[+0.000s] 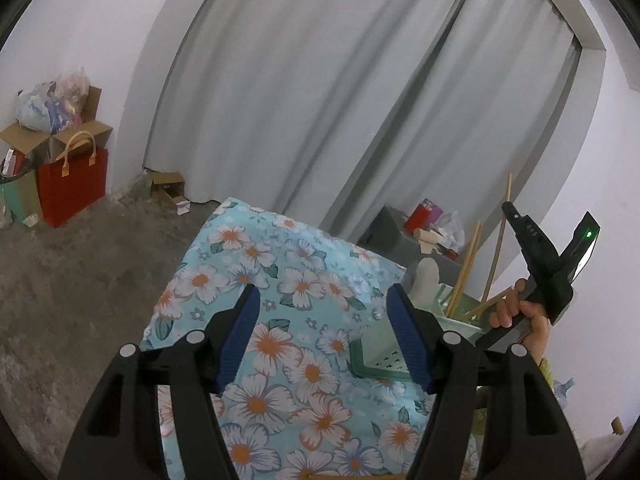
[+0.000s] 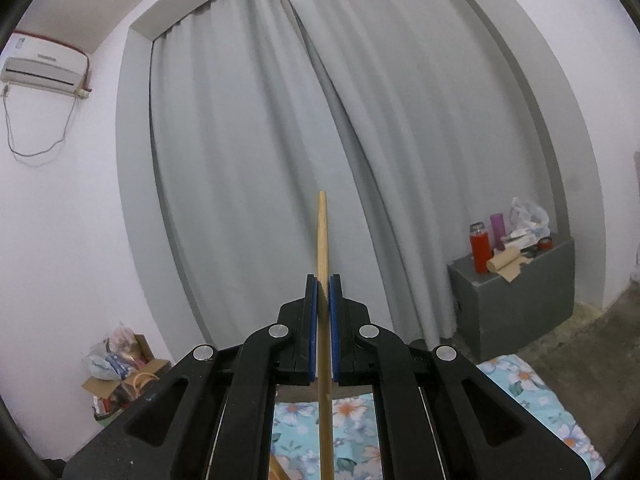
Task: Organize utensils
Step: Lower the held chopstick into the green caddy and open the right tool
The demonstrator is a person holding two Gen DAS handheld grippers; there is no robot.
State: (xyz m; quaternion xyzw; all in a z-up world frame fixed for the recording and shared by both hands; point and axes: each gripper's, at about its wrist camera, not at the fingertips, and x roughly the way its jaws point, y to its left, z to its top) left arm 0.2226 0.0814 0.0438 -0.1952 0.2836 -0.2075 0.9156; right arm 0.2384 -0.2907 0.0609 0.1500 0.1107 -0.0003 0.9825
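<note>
A wooden chopstick runs straight up the middle of the right wrist view, pinched between the blue pads of the right gripper, whose jaws are pressed together on it; its tip reaches well past the fingertips toward the grey curtain, and its lower end passes down between the black arms over the floral cloth on the table. In this view an air conditioner hangs on the white wall at far left, a cardboard box of bags sits on the floor at lower left, and at right a grey cabinet holds a red flask, a purple bottle and a plastic bag. In the left wrist view, the left gripper is spread wide with nothing between its blue pads, hovering over the floral cloth. Just right of its right finger stands a pale green utensil holder with several chopsticks leaning up out of it. Beyond it at far right, a hand grips the black handle of the other tool. At far left on the concrete floor stand a red gift bag and an open cardboard box stuffed with bags.
</note>
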